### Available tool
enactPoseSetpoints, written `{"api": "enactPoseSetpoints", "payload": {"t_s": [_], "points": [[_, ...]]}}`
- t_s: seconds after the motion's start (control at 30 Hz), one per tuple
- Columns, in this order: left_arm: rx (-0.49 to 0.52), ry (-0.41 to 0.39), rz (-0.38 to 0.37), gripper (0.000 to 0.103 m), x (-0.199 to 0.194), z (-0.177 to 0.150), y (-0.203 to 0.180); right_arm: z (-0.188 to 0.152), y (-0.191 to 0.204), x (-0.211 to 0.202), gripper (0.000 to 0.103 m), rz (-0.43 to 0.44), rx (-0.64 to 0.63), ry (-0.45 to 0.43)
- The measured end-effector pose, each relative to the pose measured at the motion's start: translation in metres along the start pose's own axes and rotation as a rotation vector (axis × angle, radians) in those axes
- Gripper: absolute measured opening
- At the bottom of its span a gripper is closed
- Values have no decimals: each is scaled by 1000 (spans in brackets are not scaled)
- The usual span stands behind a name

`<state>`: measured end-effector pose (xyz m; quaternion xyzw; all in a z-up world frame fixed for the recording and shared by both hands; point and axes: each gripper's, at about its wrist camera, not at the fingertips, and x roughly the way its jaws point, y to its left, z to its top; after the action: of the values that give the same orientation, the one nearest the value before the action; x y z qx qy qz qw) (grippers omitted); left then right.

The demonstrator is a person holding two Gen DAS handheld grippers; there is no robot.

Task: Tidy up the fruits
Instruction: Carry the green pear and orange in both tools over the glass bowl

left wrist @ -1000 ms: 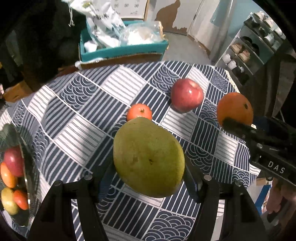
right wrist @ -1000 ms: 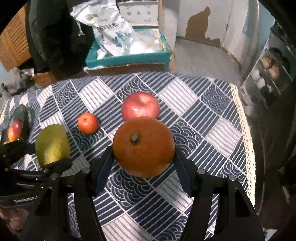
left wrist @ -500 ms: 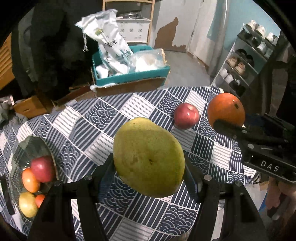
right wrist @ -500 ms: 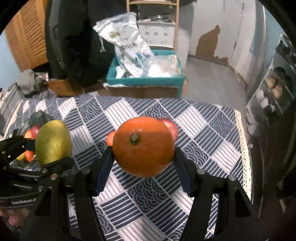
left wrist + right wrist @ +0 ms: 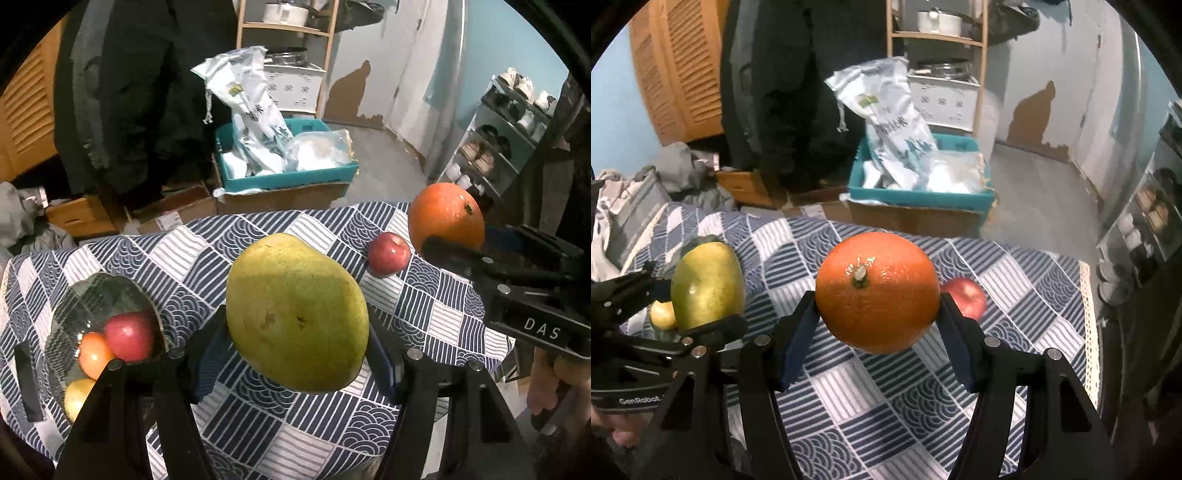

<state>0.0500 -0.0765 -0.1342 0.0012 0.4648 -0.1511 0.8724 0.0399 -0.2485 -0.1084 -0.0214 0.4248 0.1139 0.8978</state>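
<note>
Left wrist view: left gripper (image 5: 295,354) is closed part-way on the mango (image 5: 295,314), pads pressing its two flanks; the fruit hangs clear of the cloth.
Right wrist view: right gripper (image 5: 877,328) is closed part-way on the orange (image 5: 877,291), stem facing the camera, also off the table.
Change: a second ago both fruits sat low over the cloth; both have since risen together, and the table (image 5: 258,236) now lies further below.
Change in sight: the bowl (image 5: 66,317) has swung more fully into the left view, at the near left of the table.
Meaning: both picks look done; I judge the carry toward the bowl is the step in hand.
Left behind: a red apple (image 5: 389,253) stays on the cloth at the far right; the small tangerine seen earlier is now hidden behind the mango.
Bowl contents: a red apple, an orange-toned fruit and a yellow one, packed close.
Mango: green-yellow, egg-shaped, smooth skin with small dark specks.
Orange: round, glossy, finely dimpled, short green stem.
Bowl: clear ribbed glass, shallow, with a wavy rim.
Cloth: navy and white squares of stripes and wave arcs, lace edge at the right.
Pads: blue, flat, set on black plastic fingers.
Risk: round, slick fruit could roll once released into a part-filled bowl.
</note>
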Motion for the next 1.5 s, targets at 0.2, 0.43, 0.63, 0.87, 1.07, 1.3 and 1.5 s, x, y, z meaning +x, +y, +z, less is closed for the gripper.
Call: {"api": "enactPoseSetpoints", "payload": {"t_s": [0.2, 0.43, 0.63, 0.87, 1.07, 1.3, 1.5], "points": [[-13, -27, 24, 69, -15, -3, 18, 11, 22, -2, 65, 26, -25, -18], [-50, -45, 53, 69, -28, -8, 47, 23, 50, 7, 65, 59, -57, -17], [-87, -50, 78, 69, -33, -13, 72, 31, 73, 17, 65, 88, -79, -6], [-135, -62, 112, 69, -41, -18, 103, 41, 100, 27, 65, 109, -111, -7], [-179, -75, 142, 69, -49, -21, 130, 51, 124, 39, 65, 131, -132, 4], [-234, -55, 188, 69, -45, -28, 166, 59, 153, 66, 65, 167, -153, 44], [-287, -28, 232, 69, -36, -39, 199, 62, 174, 97, 65, 209, -147, 102]]}}
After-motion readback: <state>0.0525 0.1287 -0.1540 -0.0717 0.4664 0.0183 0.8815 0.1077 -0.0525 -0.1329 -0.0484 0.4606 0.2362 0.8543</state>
